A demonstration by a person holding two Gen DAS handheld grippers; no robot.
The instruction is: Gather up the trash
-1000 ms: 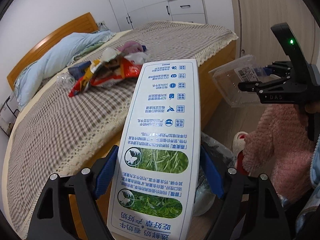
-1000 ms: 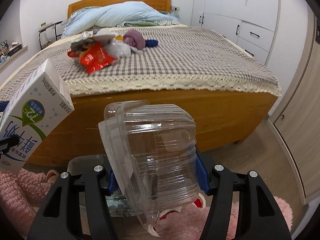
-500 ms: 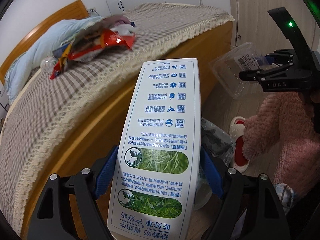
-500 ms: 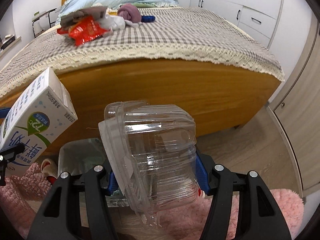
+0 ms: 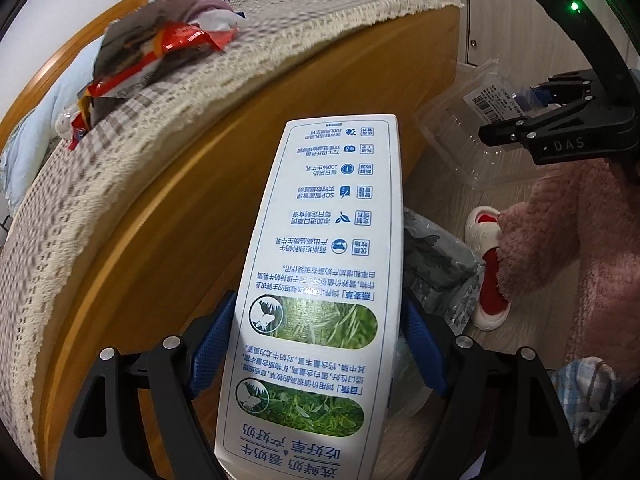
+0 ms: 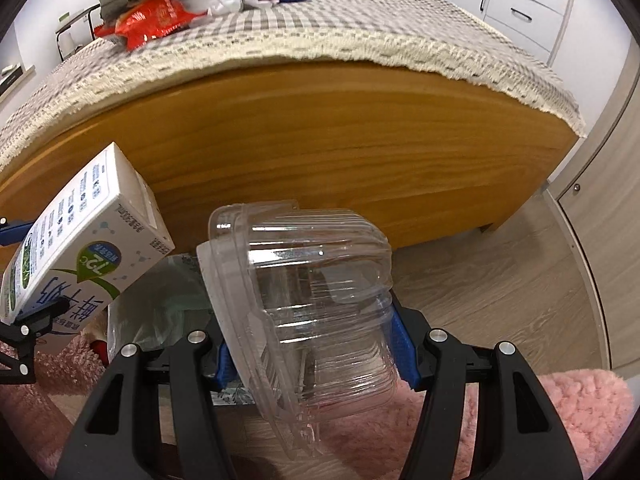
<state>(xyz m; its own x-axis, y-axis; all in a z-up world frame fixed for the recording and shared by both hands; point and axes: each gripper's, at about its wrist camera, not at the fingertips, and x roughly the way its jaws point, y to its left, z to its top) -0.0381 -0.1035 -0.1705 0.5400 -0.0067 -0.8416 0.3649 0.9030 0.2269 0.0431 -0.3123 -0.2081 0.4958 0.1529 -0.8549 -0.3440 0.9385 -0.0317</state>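
My left gripper is shut on a tall white milk carton with blue print and green grass pictures; the same carton shows at the left of the right wrist view. My right gripper is shut on a clear plastic clamshell box, also seen as the clear box from the left wrist. Below both hangs a bin lined with a grey patterned bag, its bag partly hidden by the carton. More trash, red snack wrappers, lies on the bed.
The wooden bed frame with a checked, lace-edged cover stands close ahead. A person's pink fleece leg and red-and-white slipper are right of the bin. White drawers line the far wall; wood floor lies to the right.
Both grippers have sunk and tipped downward beside the bed, each keeping its hold. The bed top has risen in view and the lined bin has come into sight below.
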